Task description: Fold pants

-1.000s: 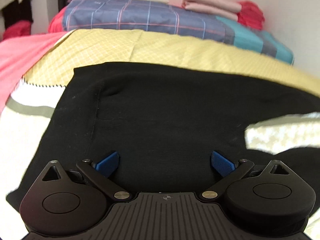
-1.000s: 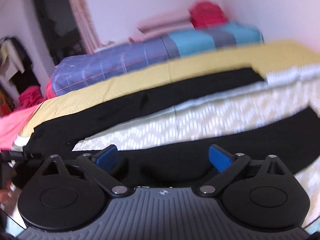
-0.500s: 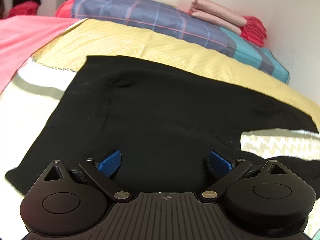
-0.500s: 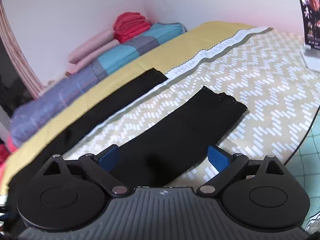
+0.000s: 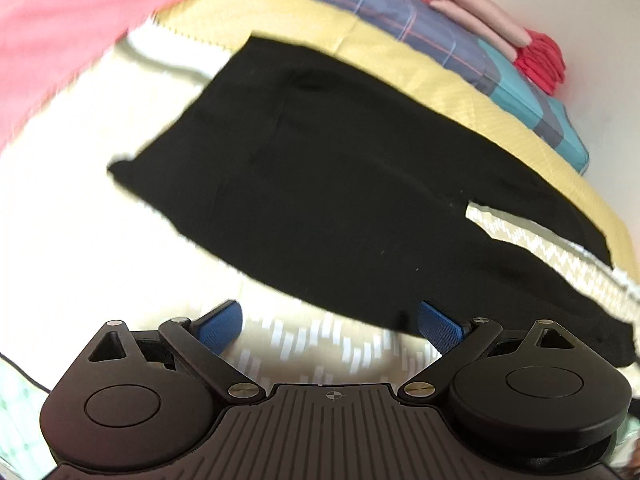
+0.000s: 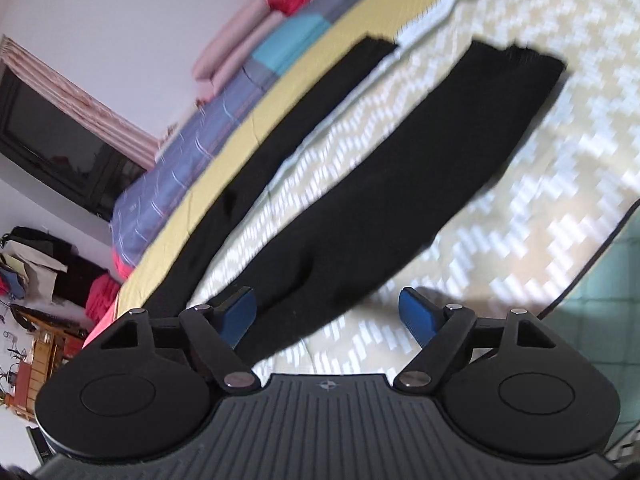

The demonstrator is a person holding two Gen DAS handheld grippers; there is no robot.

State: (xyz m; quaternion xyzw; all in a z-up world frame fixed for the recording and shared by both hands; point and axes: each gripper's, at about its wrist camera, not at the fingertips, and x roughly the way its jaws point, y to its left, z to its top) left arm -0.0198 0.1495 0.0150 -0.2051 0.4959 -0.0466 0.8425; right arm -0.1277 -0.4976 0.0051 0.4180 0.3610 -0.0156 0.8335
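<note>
Black pants [image 5: 328, 184] lie spread flat on the bed, waist to the left and legs running right. My left gripper [image 5: 330, 326] is open and empty, just short of the near edge of the seat part. In the right wrist view both legs show apart in a V; the near leg [image 6: 400, 184] runs from the hem at the upper right down toward my fingers. My right gripper [image 6: 328, 314] is open and empty over the near edge of that leg.
The bed has a yellow-and-white zigzag cover [image 6: 540, 208] and a plain yellow strip [image 5: 400, 64] along the far side. Folded blue plaid, pink and red bedding [image 5: 500, 40] is stacked by the wall. The bed's near edge and green floor [image 6: 608, 280] are at the right.
My left gripper has pulled back off the pants toward the near edge and tilted. My right gripper has swung and come closer to the near leg. Both stay open.
</note>
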